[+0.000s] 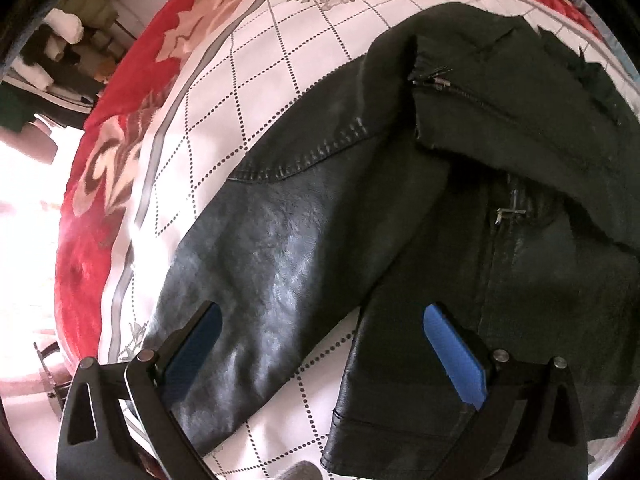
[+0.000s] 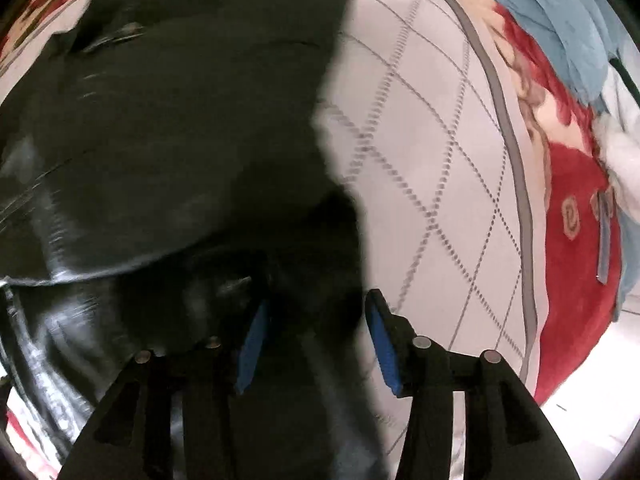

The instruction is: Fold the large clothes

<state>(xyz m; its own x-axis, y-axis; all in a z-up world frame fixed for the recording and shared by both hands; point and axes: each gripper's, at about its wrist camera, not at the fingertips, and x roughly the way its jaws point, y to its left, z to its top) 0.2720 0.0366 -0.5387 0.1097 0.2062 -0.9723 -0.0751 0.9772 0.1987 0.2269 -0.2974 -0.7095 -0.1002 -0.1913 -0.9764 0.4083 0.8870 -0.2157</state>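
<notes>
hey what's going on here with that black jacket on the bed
A person with a hand-held gripper in each hand is working on folding a black leather jacket spread on a white quilted bedspread. The left hand-held gripper is open above one sleeve, which lies stretched out to the side. The right hand-held gripper is also open, over the jacket's other edge. Neither holds any fabric; that view is blurred.
</notes>
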